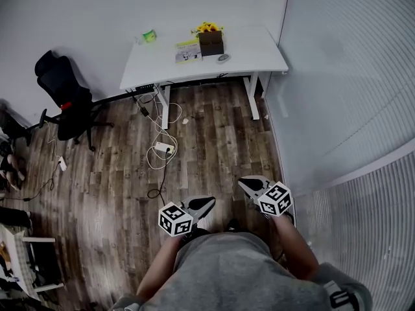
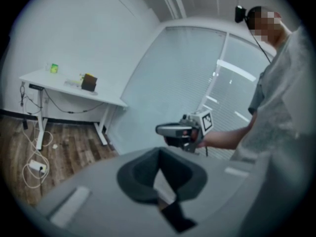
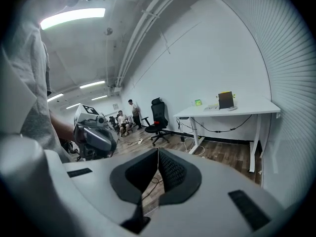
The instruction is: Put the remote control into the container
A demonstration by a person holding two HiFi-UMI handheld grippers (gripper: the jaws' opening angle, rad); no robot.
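Wood floor (image 1: 110, 173), cables (image 1: 162, 141) between white desk (image 1: 249, 54) and left gripper (image 1: 206, 204), right gripper (image 1: 245, 183)

The brown wooden floor (image 1: 214, 141) before the white table (image 1: 259, 50) is open; a white power strip with cables (image 1: 164, 147) lies there, and a black office chair (image 1: 65, 96) stands left.

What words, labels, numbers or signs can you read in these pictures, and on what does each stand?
None can be read.
Leaflet on the white desk: print too small to read.
Green item on the desk: too small to tell.
Left marker cube and right marker cube: black-and-white square patterns, no letters.
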